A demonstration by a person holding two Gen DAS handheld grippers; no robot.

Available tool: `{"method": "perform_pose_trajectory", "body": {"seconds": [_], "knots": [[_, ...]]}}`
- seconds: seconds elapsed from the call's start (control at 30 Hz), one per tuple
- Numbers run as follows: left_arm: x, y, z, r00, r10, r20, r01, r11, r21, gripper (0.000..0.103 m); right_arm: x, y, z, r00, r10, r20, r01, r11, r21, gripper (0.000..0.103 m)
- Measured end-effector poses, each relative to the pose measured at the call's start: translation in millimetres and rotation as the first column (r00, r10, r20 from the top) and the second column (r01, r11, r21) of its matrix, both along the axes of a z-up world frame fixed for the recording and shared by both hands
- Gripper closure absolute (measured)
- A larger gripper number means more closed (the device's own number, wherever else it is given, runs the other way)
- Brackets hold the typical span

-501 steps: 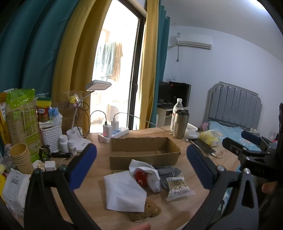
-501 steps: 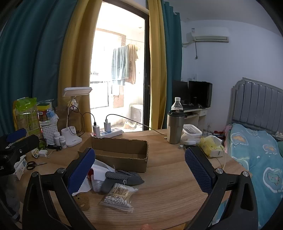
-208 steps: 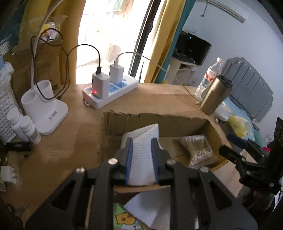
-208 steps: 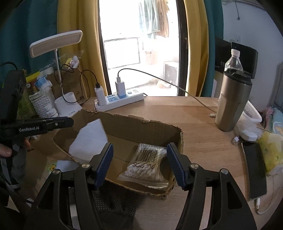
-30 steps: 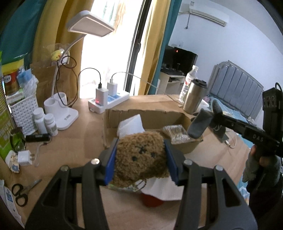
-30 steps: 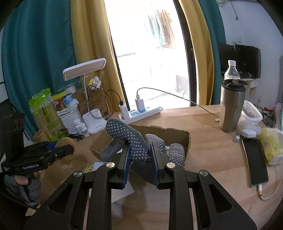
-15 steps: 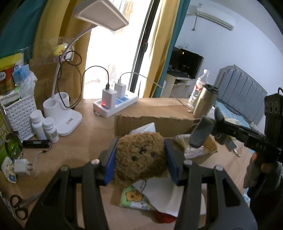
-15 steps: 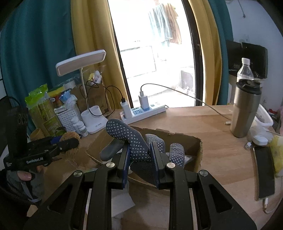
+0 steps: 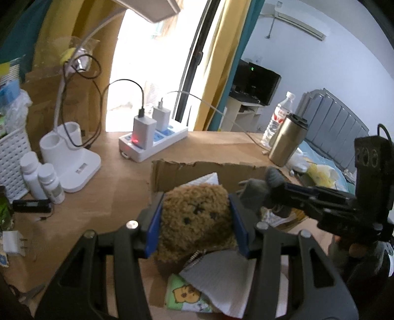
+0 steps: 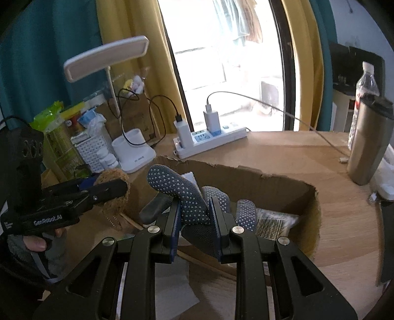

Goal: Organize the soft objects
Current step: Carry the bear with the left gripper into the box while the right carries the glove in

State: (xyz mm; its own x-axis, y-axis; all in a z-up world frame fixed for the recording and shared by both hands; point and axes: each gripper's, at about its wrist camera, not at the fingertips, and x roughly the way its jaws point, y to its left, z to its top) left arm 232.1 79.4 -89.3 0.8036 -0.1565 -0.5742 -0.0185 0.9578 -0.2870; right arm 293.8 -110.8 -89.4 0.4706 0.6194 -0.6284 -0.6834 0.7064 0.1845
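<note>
Where curtains (image 10: 118, 49) hang, cluttered wooden table (image 10: 344, 221)

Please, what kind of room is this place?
Most likely a bedroom with a cluttered desk: a bed with a grey padded headboard stands behind the wooden table, an air conditioner hangs on the wall, and curtains frame a glass door.

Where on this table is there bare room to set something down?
Bare wood lies between the power strip, the steel tumbler and the cardboard box, and to the right of the box toward the table edge. The left is crowded: lamp base, pill bottles, white basket. In front of the box lie tissues.
</note>
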Motion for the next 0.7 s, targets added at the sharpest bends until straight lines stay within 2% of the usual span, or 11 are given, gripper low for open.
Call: {"method": "perform_pose_trajectory", "body": {"seconds": [0.4,0.57,0.7], "knots": [[24.1,-6.7,-16.1,0.997,-0.061,-0.039,0.061,0.998,-0.001,0.046,15.2,13.2,-28.4,0.998,-0.009,-0.069,0.006,0.999,-0.036,0.079],[32.5,-9.5,-27.1,0.993,-0.074,-0.093,0.073,0.997,-0.016,0.045,18.6,18.3,-37.7,0.996,-0.017,-0.087,0.013,0.999,-0.044,0.079],[32.8,-10.8,-27.8,0.993,-0.075,-0.094,0.074,0.997,-0.019,0.039,18.5,19.1,-39.9,0.996,-0.027,-0.08,0.021,0.998,-0.066,0.078]]}}
